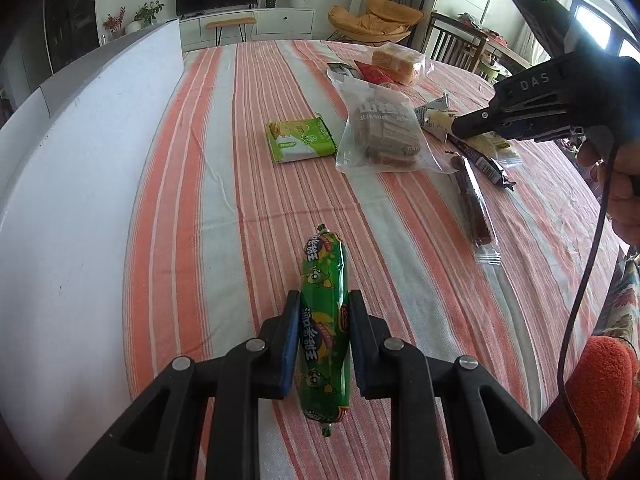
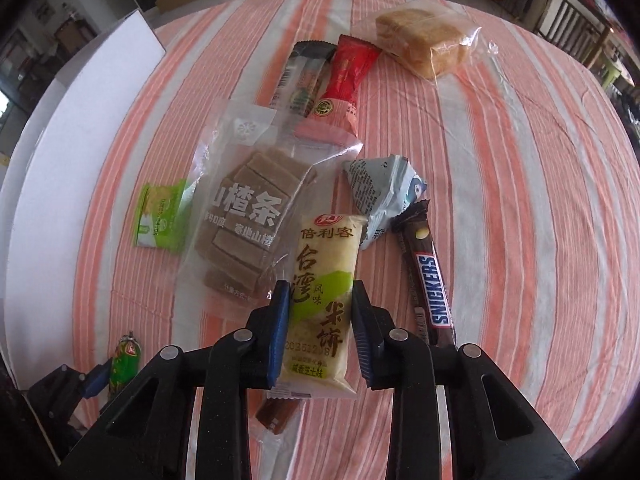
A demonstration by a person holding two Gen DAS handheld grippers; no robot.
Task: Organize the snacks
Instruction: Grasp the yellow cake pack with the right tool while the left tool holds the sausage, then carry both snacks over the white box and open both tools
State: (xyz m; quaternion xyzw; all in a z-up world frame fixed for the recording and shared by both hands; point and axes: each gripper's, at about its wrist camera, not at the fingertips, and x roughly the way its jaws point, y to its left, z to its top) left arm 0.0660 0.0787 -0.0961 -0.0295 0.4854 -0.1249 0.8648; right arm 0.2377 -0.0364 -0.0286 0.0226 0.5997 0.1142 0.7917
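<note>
Left gripper: jaws clamped on green plastic-wrapped sausage stick, lying on striped orange-and-white cloth worktop.
Right gripper: jaws pressed against yellow-and-green rice cracker packet; brown Snickers bar just right; clear bag of brown hawthorn strips ahead-left.

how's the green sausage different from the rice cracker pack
The sausage is a round green tube with pinched ends; the rice cracker pack is a flat, pale yellow rectangular pouch with a green patch. The sausage sits alone near the white board; the cracker pack is in the snack pile, over the hawthorn bag's edge. The left tongs hold the sausage, the right tongs the cracker pack. Both are single-serve snacks, gripped across their width.
</note>
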